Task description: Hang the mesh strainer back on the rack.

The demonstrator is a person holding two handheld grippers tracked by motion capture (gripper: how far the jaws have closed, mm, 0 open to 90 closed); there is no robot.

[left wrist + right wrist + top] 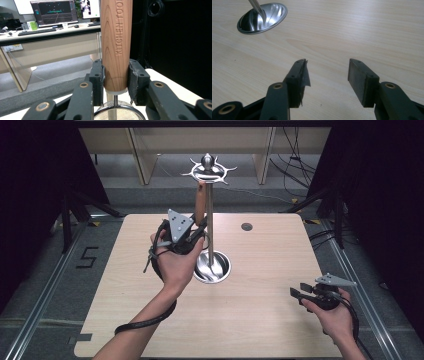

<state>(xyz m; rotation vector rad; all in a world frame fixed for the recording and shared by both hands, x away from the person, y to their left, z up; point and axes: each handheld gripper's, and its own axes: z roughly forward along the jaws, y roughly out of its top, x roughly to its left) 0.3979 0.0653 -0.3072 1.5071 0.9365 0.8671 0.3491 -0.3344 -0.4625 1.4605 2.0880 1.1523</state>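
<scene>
Two pads (98, 75) clamping wooden handle (116, 45), engraved lettering

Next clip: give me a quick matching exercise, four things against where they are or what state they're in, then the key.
1. wooden handle
2. right gripper
3. steel stand
4. left gripper

a. open, nothing between the jaws
b. upright in the middle of the table
c. shut on a utensil
d. clamped between two black pads

Pairs: 1-d, 2-a, 3-b, 4-c
</scene>
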